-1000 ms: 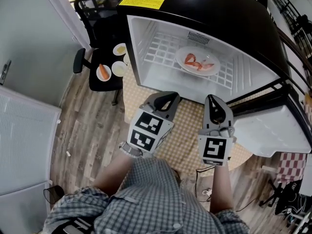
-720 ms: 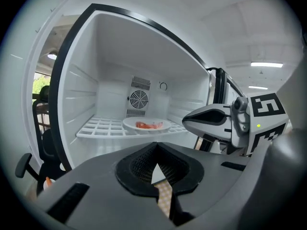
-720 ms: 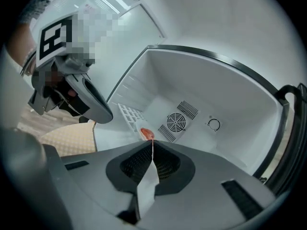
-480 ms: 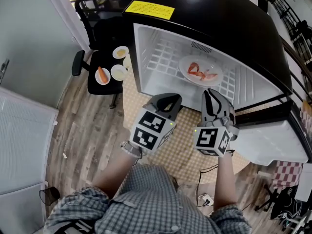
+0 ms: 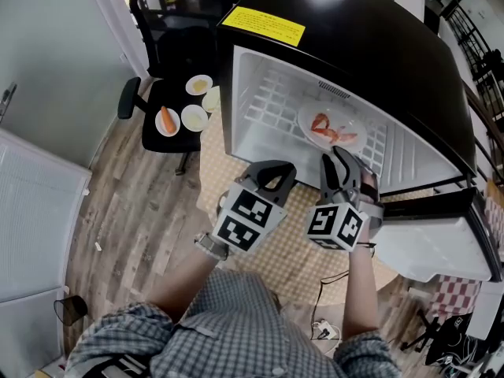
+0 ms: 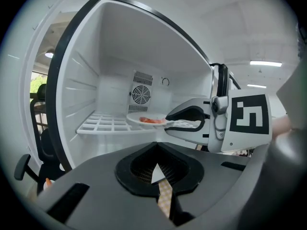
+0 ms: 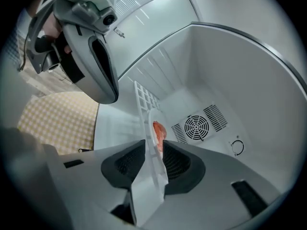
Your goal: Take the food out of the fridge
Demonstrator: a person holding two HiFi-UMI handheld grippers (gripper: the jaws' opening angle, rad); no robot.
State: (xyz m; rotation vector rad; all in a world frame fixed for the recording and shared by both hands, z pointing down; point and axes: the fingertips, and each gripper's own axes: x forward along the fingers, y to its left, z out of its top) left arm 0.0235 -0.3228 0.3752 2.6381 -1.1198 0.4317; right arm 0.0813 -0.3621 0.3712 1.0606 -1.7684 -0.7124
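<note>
My right gripper [image 7: 153, 150], jaws parted and not yet clamping, straddles the near rim of the plate [image 5: 309, 116] of red food [image 5: 331, 128] on the fridge [image 5: 248, 81] shelf. My left gripper [image 5: 273, 170] waits closed and empty. Risk: a shallow rim bite tips the plate. Since earlier, the right gripper has advanced and rolled.

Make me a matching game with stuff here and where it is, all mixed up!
1 white round plate of red food
2 small white plate with orange food
3 yellow rectangular sticker
4 left gripper

A on the black office chair
B shut
C on the white wire shelf
D on the black fridge

Pairs: 1-C, 2-A, 3-D, 4-B
</note>
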